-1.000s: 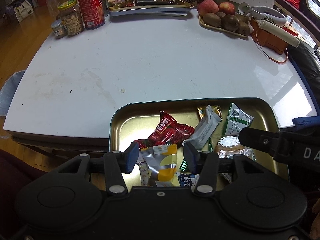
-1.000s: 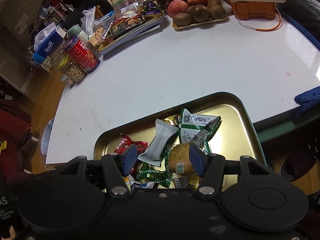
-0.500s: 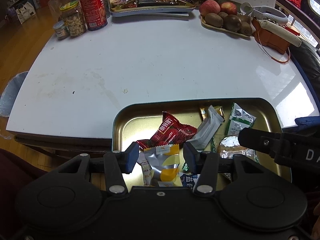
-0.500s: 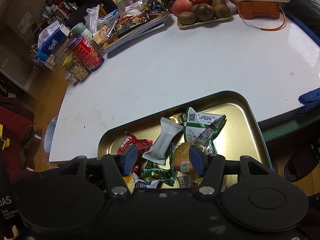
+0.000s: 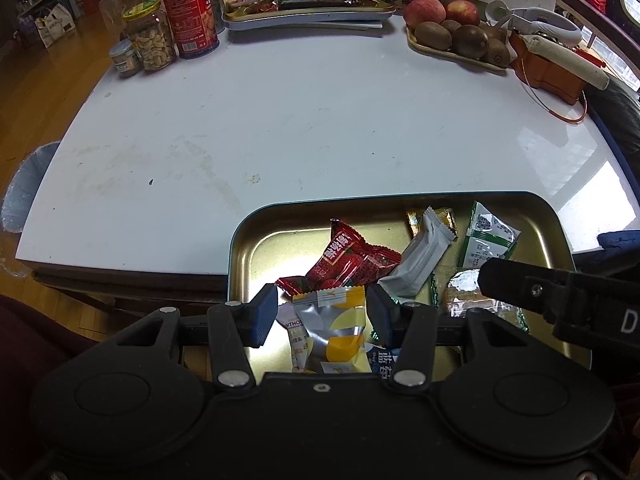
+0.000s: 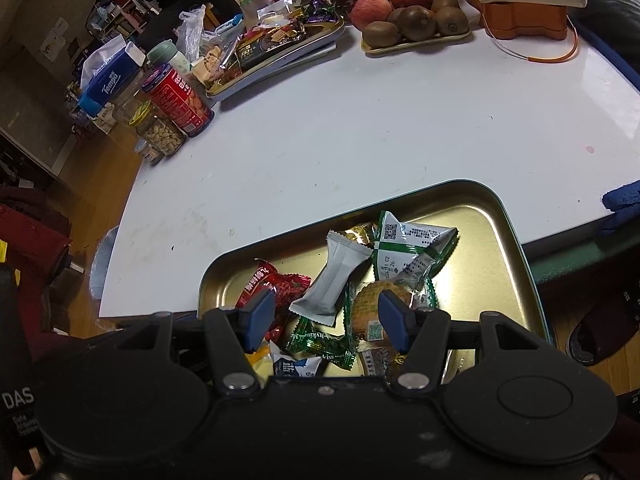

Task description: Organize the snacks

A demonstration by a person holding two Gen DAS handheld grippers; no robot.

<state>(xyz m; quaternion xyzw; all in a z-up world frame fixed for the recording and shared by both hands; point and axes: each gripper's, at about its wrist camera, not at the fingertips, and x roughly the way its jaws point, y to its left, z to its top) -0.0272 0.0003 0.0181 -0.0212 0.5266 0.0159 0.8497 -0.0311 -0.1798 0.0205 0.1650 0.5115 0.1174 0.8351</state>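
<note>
Both grippers, left gripper point(image 5: 322, 314) and right gripper point(image 6: 326, 316), are hanging open and empty over the snacks point(image 5: 394, 258) piled in the gold tray point(image 5: 240, 248), so I'm planning to single out one wrapper before closing.

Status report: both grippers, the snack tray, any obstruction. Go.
Left gripper open above the silver-yellow packet, holding nothing. Right gripper open, empty, over the white packet. Snacks piled loose in the gold tray. Nothing in the way.

Glossy gold metal tray point(image 5: 256, 240), shiny foil-plastic snack wrappers point(image 5: 354, 260), smooth white table point(image 5: 280, 128), perhaps laminate
</note>
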